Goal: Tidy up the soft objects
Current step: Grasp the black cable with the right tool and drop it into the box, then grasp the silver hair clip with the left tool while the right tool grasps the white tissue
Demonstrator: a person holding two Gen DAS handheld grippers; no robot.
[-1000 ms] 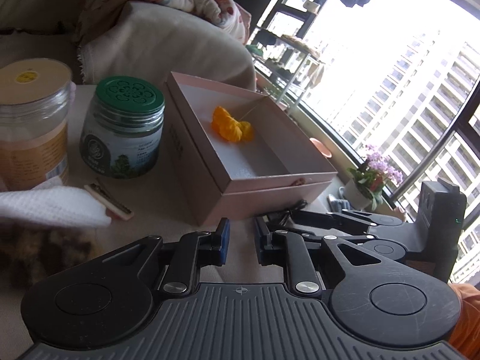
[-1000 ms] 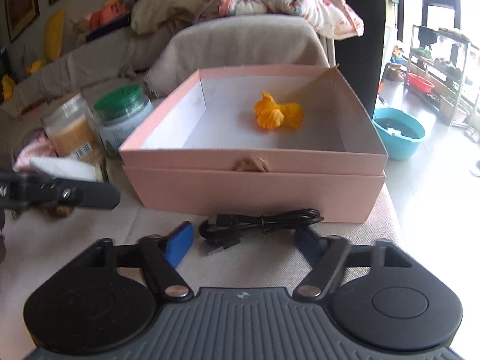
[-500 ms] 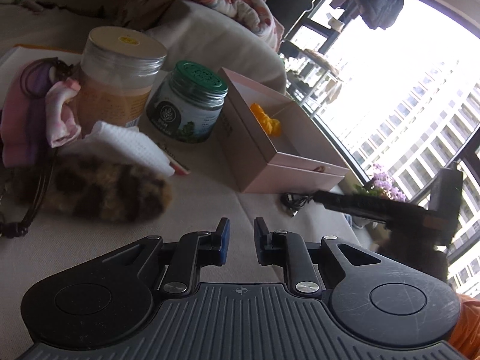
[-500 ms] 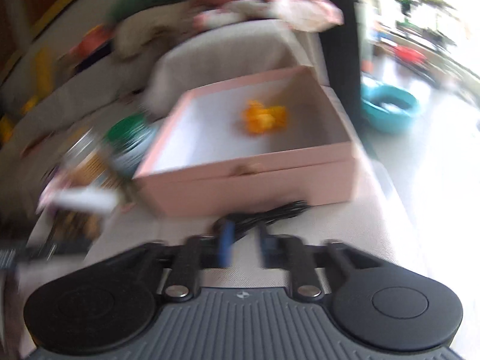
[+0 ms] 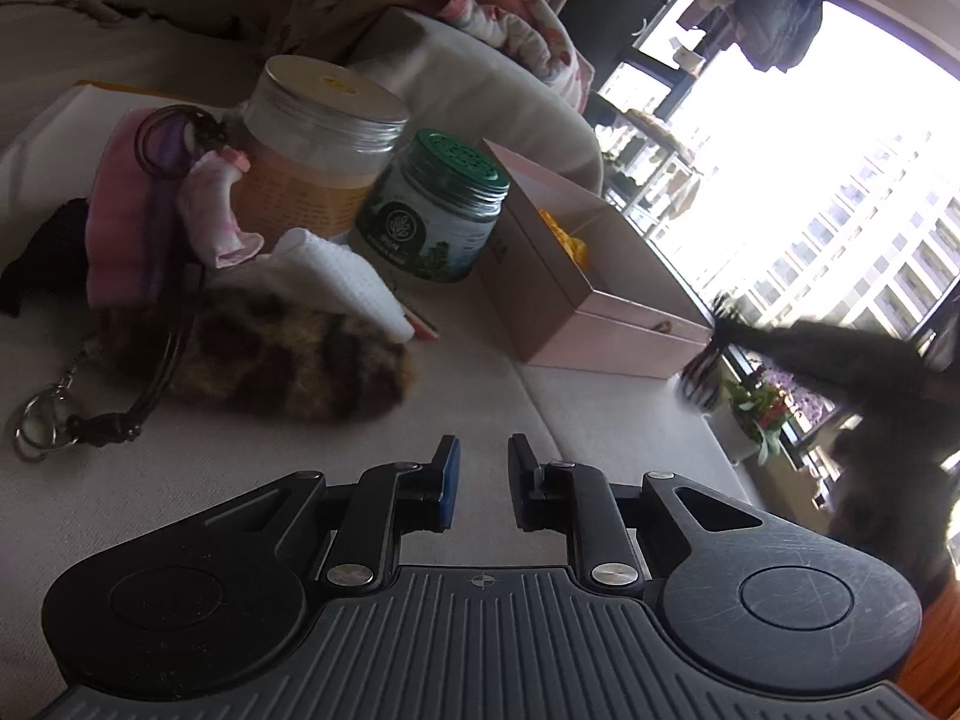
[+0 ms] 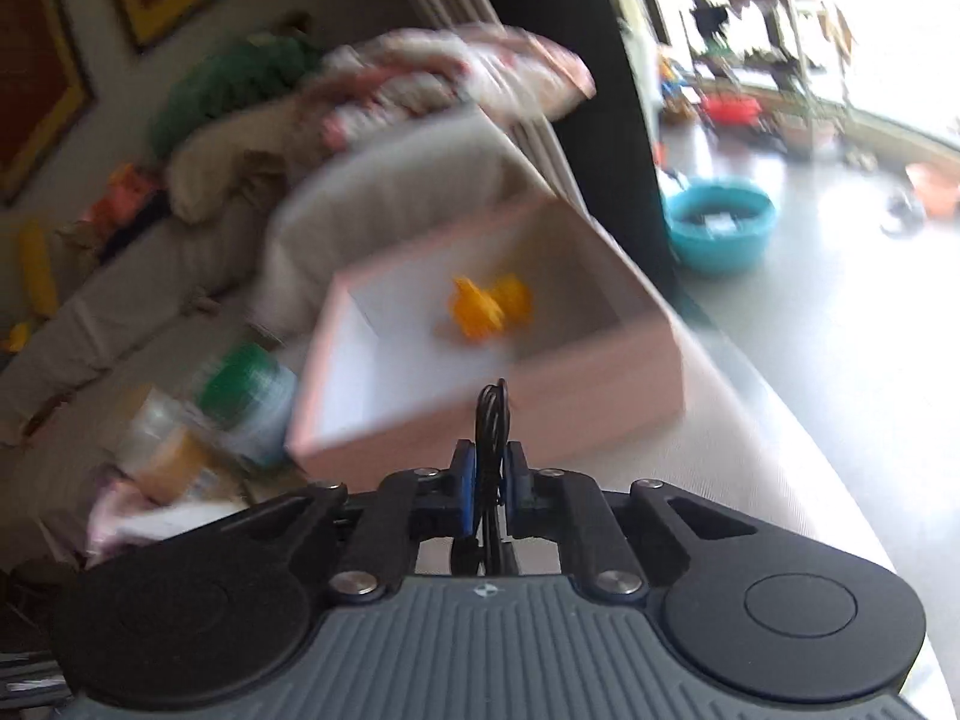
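the right gripper point(image 6: 487, 483) has its blue pads clamped on a coiled black cable point(image 6: 493, 414), the loop standing up between the fingers and lifted clear of the cushion, with the pink box point(image 6: 600, 384) just ahead and below it in the blurred right wrist view. inside the box lies a small orange soft item point(image 6: 489, 309) on the white floor of the box. the step in hand looks like carrying the cable to the box, judging from how it is held up facing the open top. the left gripper point(image 5: 483, 483) hangs over the pale cushion point(image 5: 240, 480) with its fingers a little apart and nothing between them. in its view the rest of the soft things sit in a loose pile to the left: a leopard-print furry piece point(image 5: 282, 360), a white waffle cloth point(image 5: 336, 282) lying partly on it, a pink striped fabric point(image 5: 120, 234) and a small pink sock-like piece point(image 5: 216, 210), with a dark cord and key ring point(image 5: 36, 426) trailing beside. two jars, one with a silver lid point(image 5: 318, 144) and one with a green lid point(image 5: 438, 210), stand between the pile and the box. the next move probably calls for bringing the cable over the box rim and releasing it low enough that the coil does not spring out, while the left gripper would need to open wider and reach for the furry piece nearest it.
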